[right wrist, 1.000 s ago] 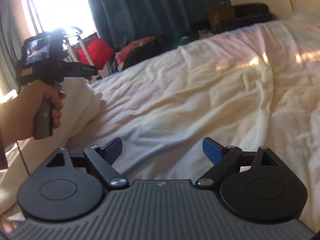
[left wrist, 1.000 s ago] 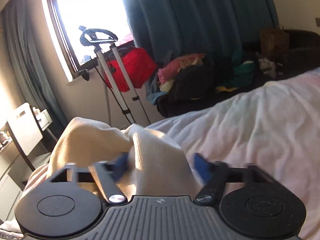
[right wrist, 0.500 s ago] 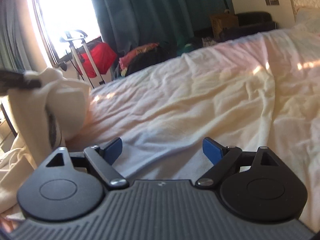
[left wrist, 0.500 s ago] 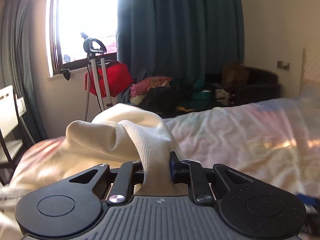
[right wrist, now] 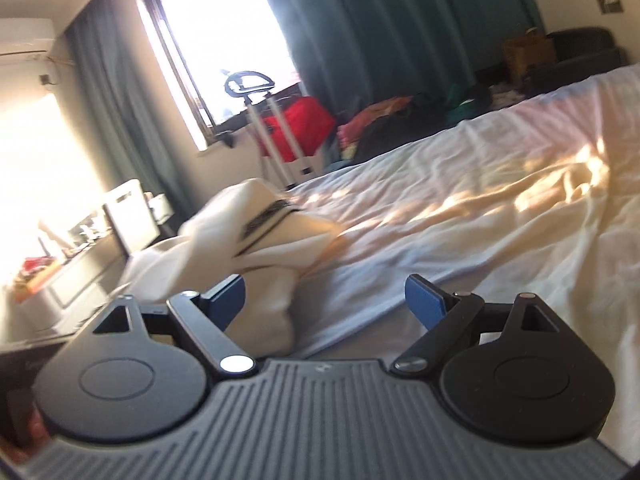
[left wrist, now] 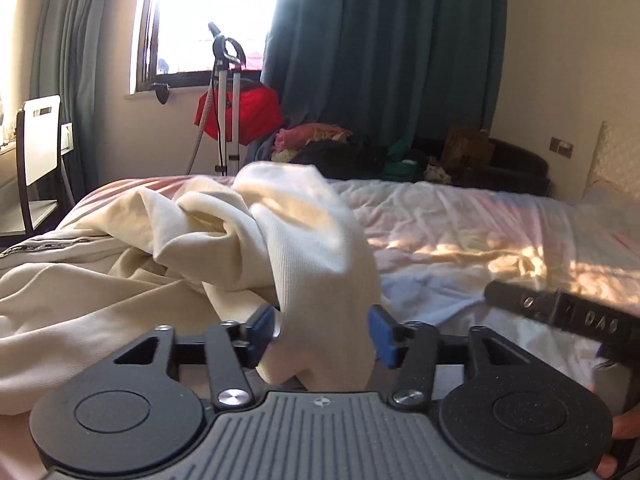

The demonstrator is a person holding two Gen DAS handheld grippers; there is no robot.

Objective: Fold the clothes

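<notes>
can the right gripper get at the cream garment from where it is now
Probably yes. The right gripper stands open with nothing held, and the cream garment lies just ahead toward its left finger on the white bed sheet, with nothing between them.

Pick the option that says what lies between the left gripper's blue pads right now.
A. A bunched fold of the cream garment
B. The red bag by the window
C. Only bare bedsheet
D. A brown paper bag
A: in the left wrist view a bunched fold of the cream garment sits between the pads of the left gripper, whose jaws have just been opening.
</notes>
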